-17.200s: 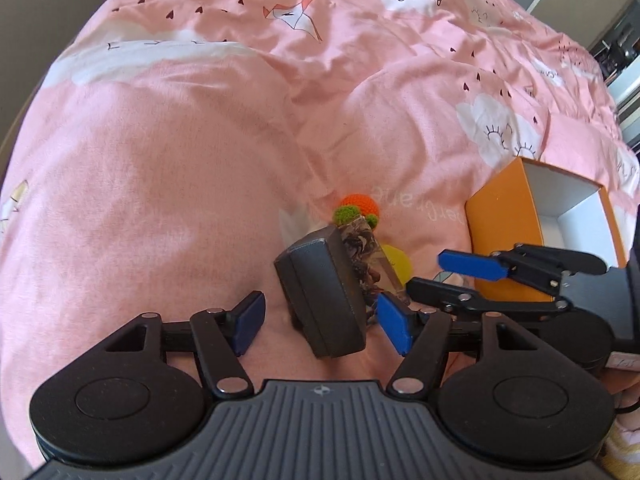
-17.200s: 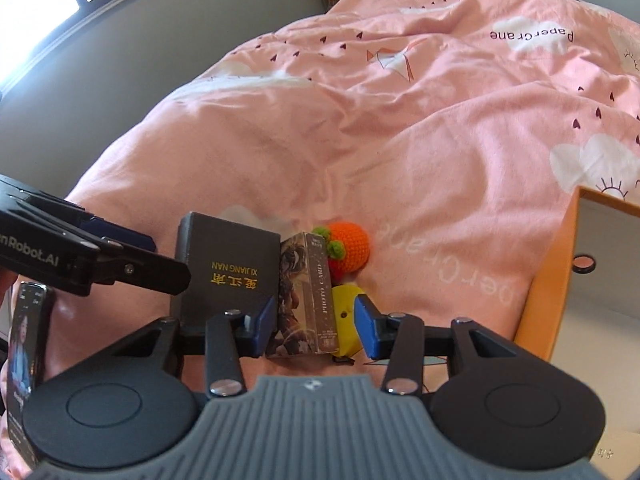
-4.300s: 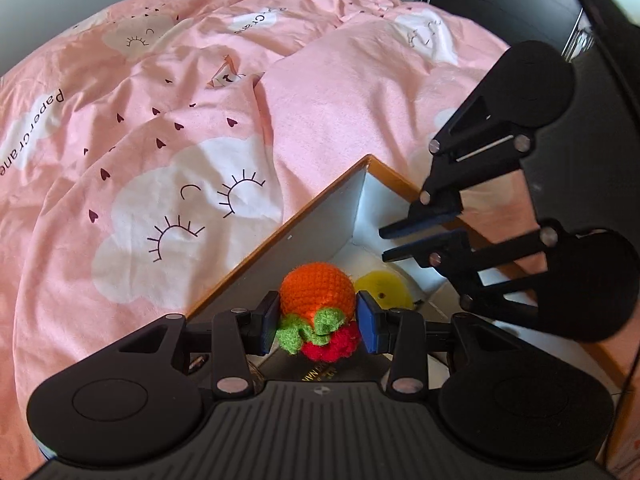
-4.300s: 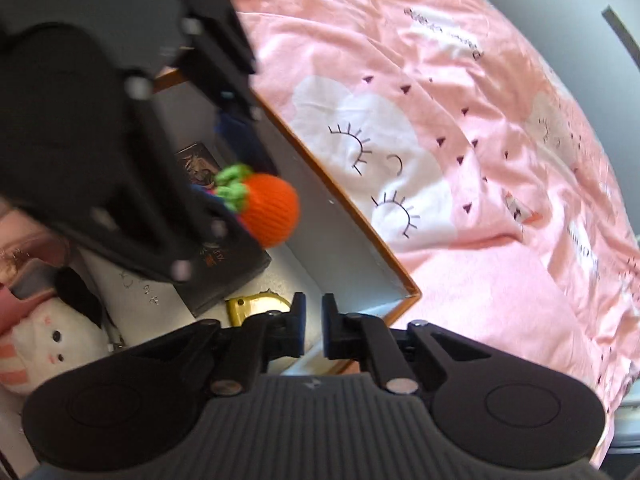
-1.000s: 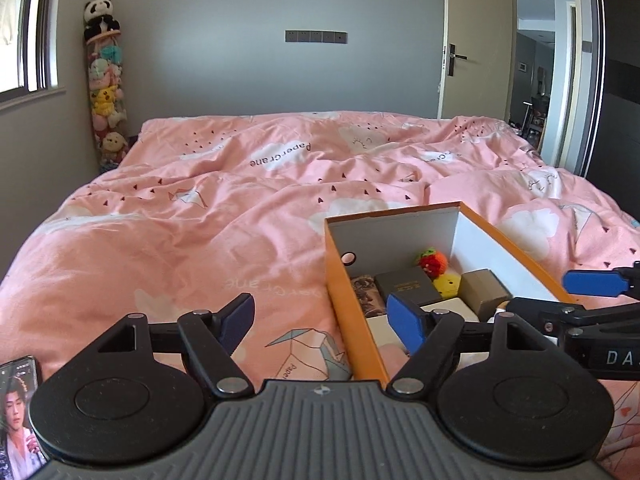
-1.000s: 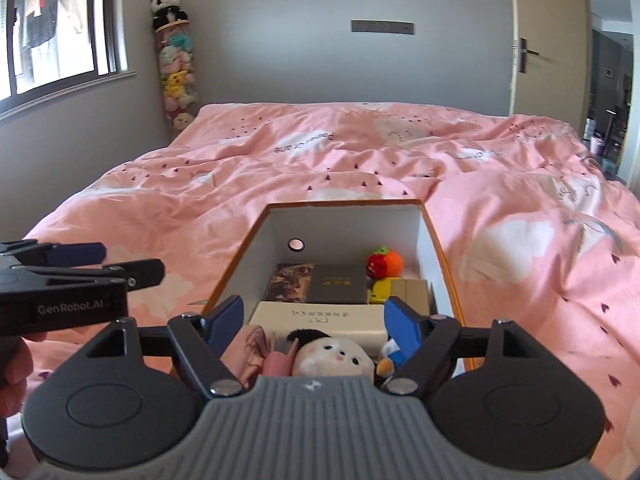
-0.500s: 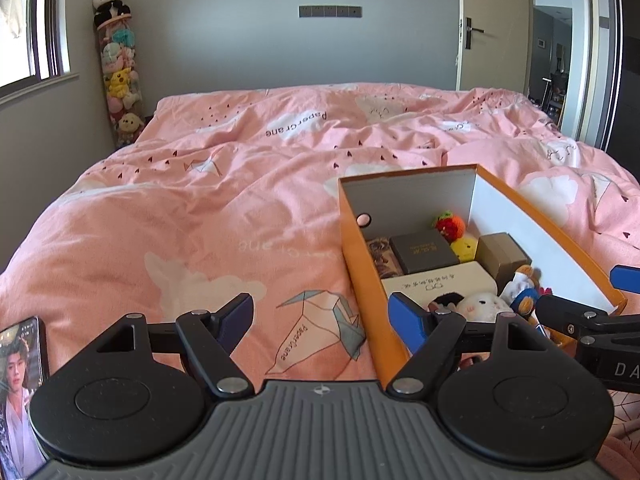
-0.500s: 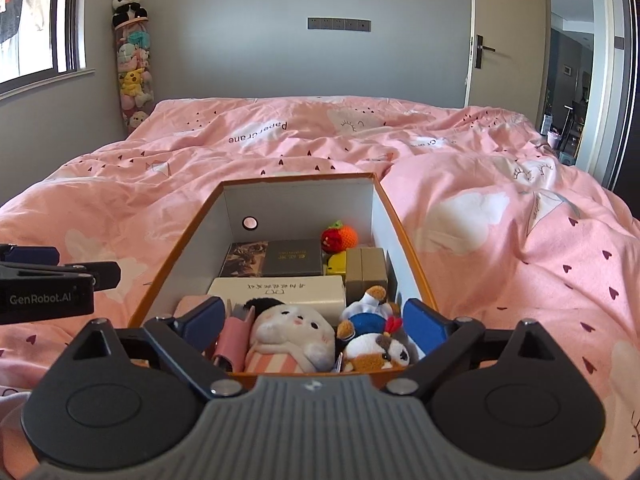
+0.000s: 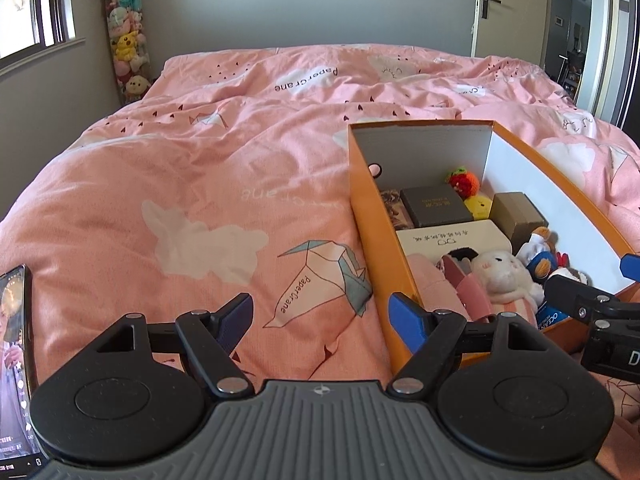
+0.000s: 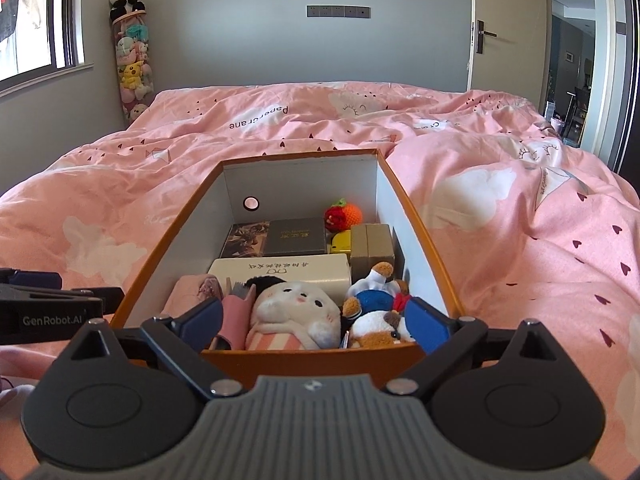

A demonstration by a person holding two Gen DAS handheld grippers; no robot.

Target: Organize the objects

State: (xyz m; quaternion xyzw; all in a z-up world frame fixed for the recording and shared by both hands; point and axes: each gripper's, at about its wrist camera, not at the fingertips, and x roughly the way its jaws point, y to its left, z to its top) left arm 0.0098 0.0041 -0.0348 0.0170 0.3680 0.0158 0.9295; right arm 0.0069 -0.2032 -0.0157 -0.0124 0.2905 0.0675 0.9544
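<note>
An orange box (image 10: 416,216) with white inner walls sits on the pink bed; it also shows in the left wrist view (image 9: 362,200). Inside lie a crocheted orange fruit (image 10: 347,213), a dark box (image 10: 297,237), a patterned card box (image 10: 245,239), a yellow toy (image 10: 340,243), a tan box (image 10: 372,246), a cream box (image 10: 280,274), a white plush (image 10: 294,312) and small plush toys (image 10: 376,312). My left gripper (image 9: 320,316) is open and empty above the duvet, left of the box. My right gripper (image 10: 316,322) is open and empty at the box's near end.
A phone (image 9: 14,360) with a lit screen lies at the left edge of the bed. A tube of plush toys (image 10: 132,64) stands in the far corner by the window. A door (image 10: 510,28) is at the back right. The pink duvet (image 9: 192,184) is rumpled.
Both grippers have drawn back and tilted down a little, so the box looks nearer and fuller in view. Both stay open and empty. The objects in the box have not moved.
</note>
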